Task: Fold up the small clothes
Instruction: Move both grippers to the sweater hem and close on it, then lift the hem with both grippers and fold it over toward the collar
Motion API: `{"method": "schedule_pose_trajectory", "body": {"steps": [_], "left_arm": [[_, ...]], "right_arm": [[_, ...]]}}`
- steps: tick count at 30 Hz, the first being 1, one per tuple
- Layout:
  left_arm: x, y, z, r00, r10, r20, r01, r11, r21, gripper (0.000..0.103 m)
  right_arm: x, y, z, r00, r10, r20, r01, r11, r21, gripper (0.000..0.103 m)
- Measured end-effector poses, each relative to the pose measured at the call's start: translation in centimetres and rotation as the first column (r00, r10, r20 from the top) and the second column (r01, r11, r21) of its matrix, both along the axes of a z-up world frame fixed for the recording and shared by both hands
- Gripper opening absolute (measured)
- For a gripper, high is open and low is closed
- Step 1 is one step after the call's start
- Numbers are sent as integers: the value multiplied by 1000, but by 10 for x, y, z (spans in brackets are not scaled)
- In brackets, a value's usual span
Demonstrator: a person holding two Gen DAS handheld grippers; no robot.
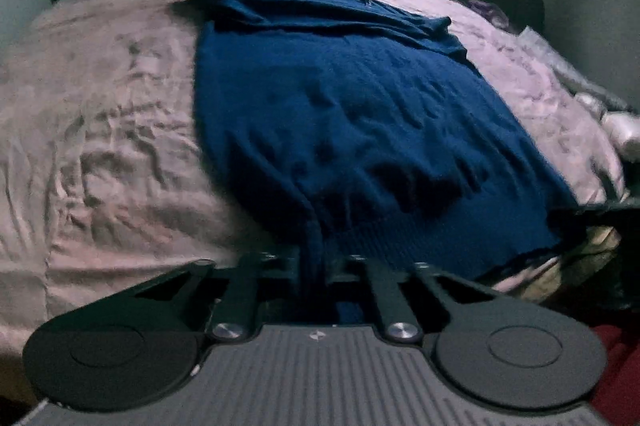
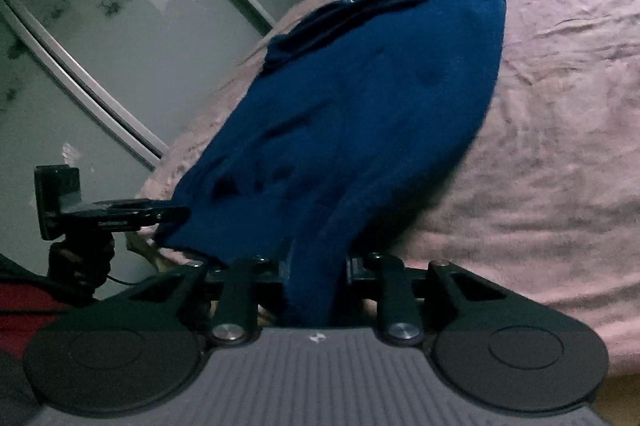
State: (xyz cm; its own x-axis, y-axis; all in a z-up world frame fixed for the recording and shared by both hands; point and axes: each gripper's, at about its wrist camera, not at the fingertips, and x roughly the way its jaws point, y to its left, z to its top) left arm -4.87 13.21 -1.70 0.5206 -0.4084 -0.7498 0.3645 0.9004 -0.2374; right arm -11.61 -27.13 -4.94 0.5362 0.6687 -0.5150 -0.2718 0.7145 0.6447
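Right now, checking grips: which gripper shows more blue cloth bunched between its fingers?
The right gripper: a thick fold of the blue garment fills it; the left gripper pinches a thin edge.

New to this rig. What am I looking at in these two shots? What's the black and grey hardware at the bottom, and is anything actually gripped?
No robot arm here: a person holds a two-finger claw in each hand, and each claw carries a fisheye camera looking forward along its fingers. The grey ribbed plate and black round discs at the bottom of each picture are the claw's own body.

One picture is from the left claw, the other from the right claw.

On the surface: a dark blue knitted garment lies spread on a wrinkled pale pink bedsheet. Its far end is already bunched or folded over.

Held: both claws are shut on the garment's near hem, each pinching a fold of blue fabric between its fingers, the right claw with a thicker bunch. The left claw also shows in the right picture, at the hem's other corner.
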Motion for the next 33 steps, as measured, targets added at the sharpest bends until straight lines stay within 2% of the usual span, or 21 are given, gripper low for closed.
{"method": "schedule_pose_trajectory", "body": {"steps": [3, 6, 10, 14, 19, 25, 33], "left_arm": [[-1, 1, 4, 1000, 8, 15, -7, 1000, -10, 7], [-2, -2, 16, 998, -2, 55, 4, 1000, -30, 7], [3, -2, 39, 993, 2, 116, 8, 996, -83, 7], [9, -3, 58, 986, 22, 166, 0, 991, -132, 7], [20, 1, 70, 982, 51, 180, -11, 977, -211, 7], [38, 3, 83, 977, 98, 191, -54, 973, -226, 7], [54, 9, 102, 952, 178, 250, -111, 959, -260, 7]], "right_arm": [[-4, 0, 2, 1000, -16, 3, 16, 1000, -10, 11], [-3, -1, 9, 999, -24, 25, 24, 1000, 19, 10], [3, -1, 28, 995, -39, 90, 34, 998, 52, 10], [10, -1, 45, 987, -56, 148, 49, 998, 47, 9], [20, -5, 55, 982, -84, 171, 75, 995, 62, 10], [25, -11, 70, 955, -139, 260, 104, 984, 144, 10], [55, -19, 84, 927, -207, 313, 150, 969, 197, 10]]}}
